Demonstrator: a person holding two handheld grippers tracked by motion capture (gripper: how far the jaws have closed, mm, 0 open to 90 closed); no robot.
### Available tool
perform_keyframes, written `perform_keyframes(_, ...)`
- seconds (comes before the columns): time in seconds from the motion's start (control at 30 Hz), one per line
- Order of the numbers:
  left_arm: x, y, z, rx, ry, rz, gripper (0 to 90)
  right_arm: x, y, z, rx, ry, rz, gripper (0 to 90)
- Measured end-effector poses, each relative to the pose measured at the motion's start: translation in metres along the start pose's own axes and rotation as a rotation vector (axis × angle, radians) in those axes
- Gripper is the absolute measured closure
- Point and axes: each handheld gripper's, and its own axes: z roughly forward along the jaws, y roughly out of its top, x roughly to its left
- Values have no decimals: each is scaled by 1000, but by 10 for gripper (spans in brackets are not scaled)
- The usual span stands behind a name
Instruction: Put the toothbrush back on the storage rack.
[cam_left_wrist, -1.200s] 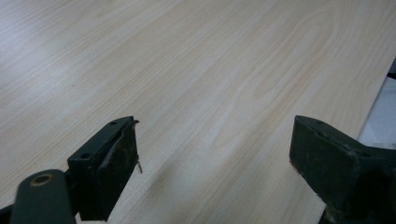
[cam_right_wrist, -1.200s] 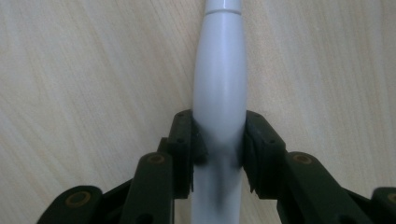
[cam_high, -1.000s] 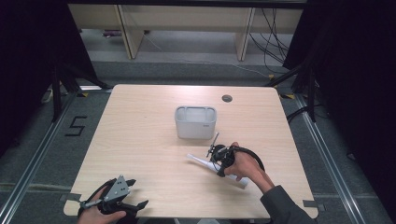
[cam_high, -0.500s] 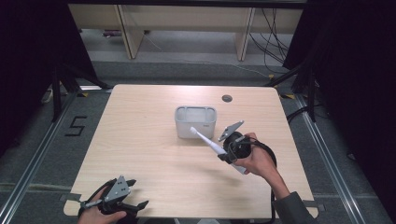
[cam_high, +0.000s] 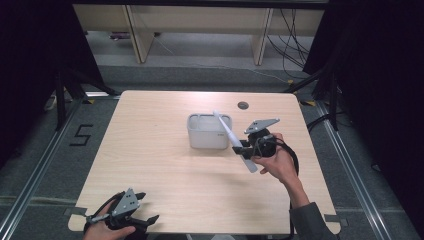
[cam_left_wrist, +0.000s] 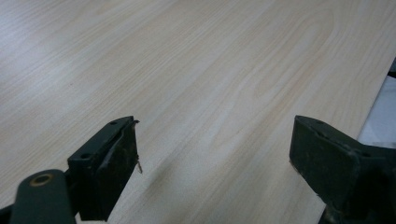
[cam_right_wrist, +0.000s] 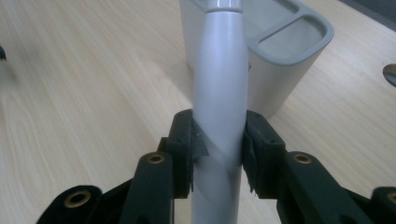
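Room: dark-curtained bay, grey floor with a "5" marked on it, pale shelving at the back.
Tabletop (cam_high: 150, 150): light wood grain, a small dark round fitting (cam_high: 243, 105) beyond the holder, toward the far edge.
Landmark: grey holder (cam_high: 210, 131), an open-topped caddy with compartments, standing upright near the middle of the tabletop.
Grey wand (cam_high: 234, 141): long slim tapered plastic piece, possibly a brush handle; tilted, its thin upper end reaching over the holder's right rim, its thicker lower end off to the holder's near right, clear of the wood.
Right gripper (cam_high: 250, 146): just right of the holder, carried by the person's hand (cam_high: 277, 162); jaws clamped on the wand's mid-shaft, one pad on each side, as the right gripper view (cam_right_wrist: 218, 154) shows plainly.
Left gripper (cam_high: 131, 219): well apart from the holder, at the tabletop's near-left corner; jaws spread wide with nothing between them, bare wood beneath in the left gripper view (cam_left_wrist: 215, 163).
Holder contents: compartments look empty from the right gripper view, though their depths are not fully seen.
Done, by my reading: wand picked up, lifted and brought to the holder's edge.
Left to do, by my reading: stand the wand more upright, line its tip over a compartment, lower it in, release.
Progress: roughly past halfway; the placing itself is not yet made.
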Motion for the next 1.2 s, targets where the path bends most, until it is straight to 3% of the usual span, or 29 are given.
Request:
perform_keyframes(0.37, 0, 0, 0, 0, 2, 0, 147, -9, 13, 3, -173, 4, 65, 667)
perform_keyframes(0.47, 0, 0, 0, -1, 0, -1, 147, -11, 19, 1, -195, -16, 52, 668)
perform_keyframes(0.6, 0, 0, 0, -1, 0, -2, 147, -12, 29, 2, -235, -7, 89, 668)
perform_keyframes(0.63, 0, 0, 0, -2, -1, -4, 147, -14, 31, 1, -234, -15, 69, 668)
perform_keyframes(0.77, -1, 0, 0, -9, 1, -7, 147, -16, 40, 3, -284, -31, 94, 668)
perform_keyframes(0.87, 0, 0, 1, -1, -10, -5, 147, -19, 46, 6, -296, -54, 65, 668)
perform_keyframes(0.93, 0, 1, 0, 3, -6, 10, 147, -20, 48, 7, -308, -72, 73, 667)
perform_keyframes(1.07, 0, 0, 0, -5, -1, -9, 148, -25, 56, 9, -340, -58, 98, 668)
perform_keyframes(1.2, 0, 0, 0, -2, -2, -5, 147, -27, 64, 10, -346, -79, 102, 668)
